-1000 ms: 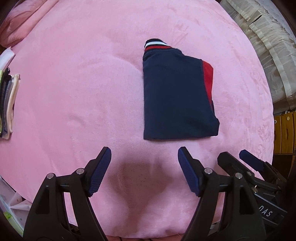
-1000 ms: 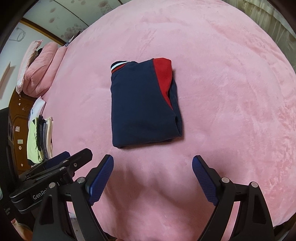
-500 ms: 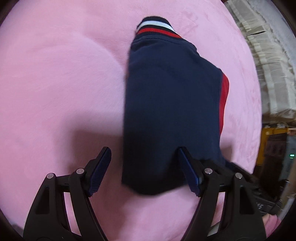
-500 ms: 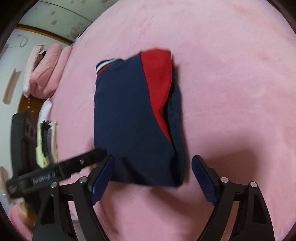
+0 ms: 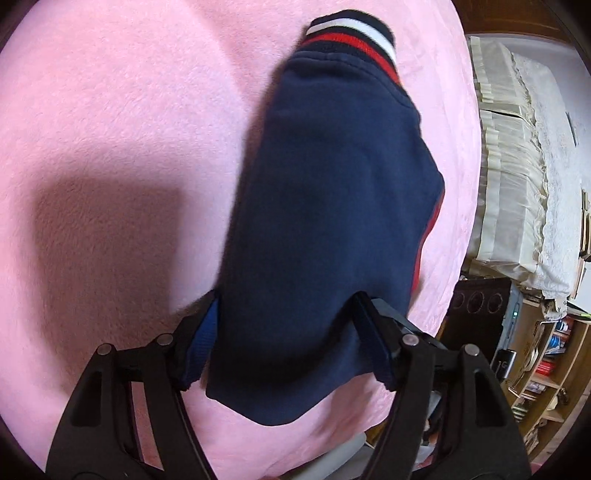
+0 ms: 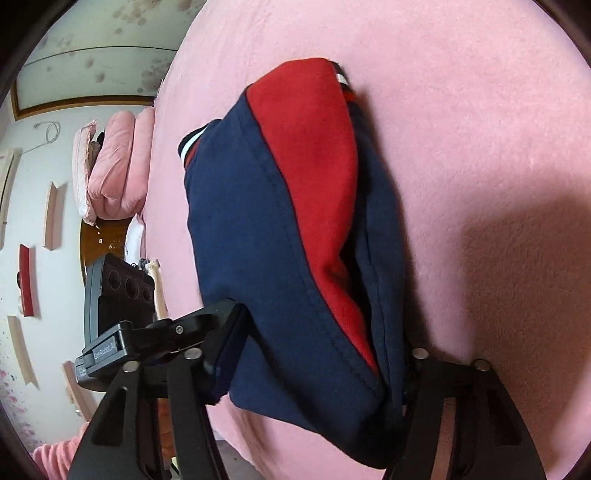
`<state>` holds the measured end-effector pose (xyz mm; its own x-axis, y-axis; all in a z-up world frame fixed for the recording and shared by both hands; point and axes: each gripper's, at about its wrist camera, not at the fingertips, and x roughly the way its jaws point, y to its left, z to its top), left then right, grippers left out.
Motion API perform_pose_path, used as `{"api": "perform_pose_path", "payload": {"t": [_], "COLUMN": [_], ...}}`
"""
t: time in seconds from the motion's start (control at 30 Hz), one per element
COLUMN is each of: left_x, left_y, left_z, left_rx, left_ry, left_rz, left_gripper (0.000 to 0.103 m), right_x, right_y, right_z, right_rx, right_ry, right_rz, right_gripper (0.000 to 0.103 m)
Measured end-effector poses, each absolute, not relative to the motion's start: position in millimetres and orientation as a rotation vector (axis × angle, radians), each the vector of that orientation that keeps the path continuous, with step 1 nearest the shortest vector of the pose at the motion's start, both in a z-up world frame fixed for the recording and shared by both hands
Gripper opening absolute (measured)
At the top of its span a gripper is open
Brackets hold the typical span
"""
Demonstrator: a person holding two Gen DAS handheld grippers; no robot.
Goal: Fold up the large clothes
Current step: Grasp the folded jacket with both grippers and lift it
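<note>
1. task status: the garment is already folded into a compact navy bundle with a red panel and a striped ribbed band at its far end. judged from this, folding is essentially complete; what appears left is moving or setting down the bundle.
2. garment location: it sits over the pink bed cover, near end between both sets of tongs. the dark shadow beside it suggests the near end is raised; whether the far end rests on the cover cannot be told.
3. left tongs: jaws set about as wide as the bundle, fabric filling the gap between them. both pads meet the cloth edges, so the bundle appears clamped.
4. right tongs: same condition; the near end of the bundle fills the gap and hides most of the right-hand pad.
5. view differences:
   - left wrist view shows the plain navy face, the full striped band, and shelving beyond the bed edge.
   - right wrist view shows the red panel, the stacked layers along the open side, the left tongs from outside, and folded pink bedding by the wall.
</note>
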<state>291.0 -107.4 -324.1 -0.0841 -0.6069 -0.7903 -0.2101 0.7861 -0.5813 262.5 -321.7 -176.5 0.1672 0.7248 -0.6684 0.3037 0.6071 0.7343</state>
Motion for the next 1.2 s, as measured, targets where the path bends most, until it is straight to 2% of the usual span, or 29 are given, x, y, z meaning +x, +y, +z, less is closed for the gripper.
{"api": "perform_pose_path", "payload": {"t": [0.13, 0.2, 0.43, 0.7, 0.93, 1.2], "left_x": [286, 281, 235, 144, 102, 112], "left_y": [-101, -97, -66, -5, 116, 329], "left_z": [-312, -302, -253, -176, -94, -24], "left_rx": [-0.711, -0.738, -0.826, -0.783, -0.704, -0.645], "left_ry": [1.613, 1.593, 1.547, 1.467, 1.348, 1.197], "left_rz": [-0.369, -0.368, -0.4, -0.351, -0.297, -0.195], "left_gripper": [0.051, 0.047, 0.043, 0.038, 0.037, 0.036], "right_x": [260, 257, 231, 170, 142, 142], "right_y": [-322, -322, -316, -265, -158, 82], "right_z": [-162, -150, -91, -33, 20, 91], "right_rx": [0.928, 0.924, 0.891, 0.88, 0.822, 0.707], "right_ry": [1.403, 1.385, 1.331, 1.355, 1.311, 1.186], "right_rz": [0.362, 0.36, 0.405, 0.495, 0.595, 0.744], "right_gripper": [0.044, 0.04, 0.031, 0.028, 0.028, 0.028]}}
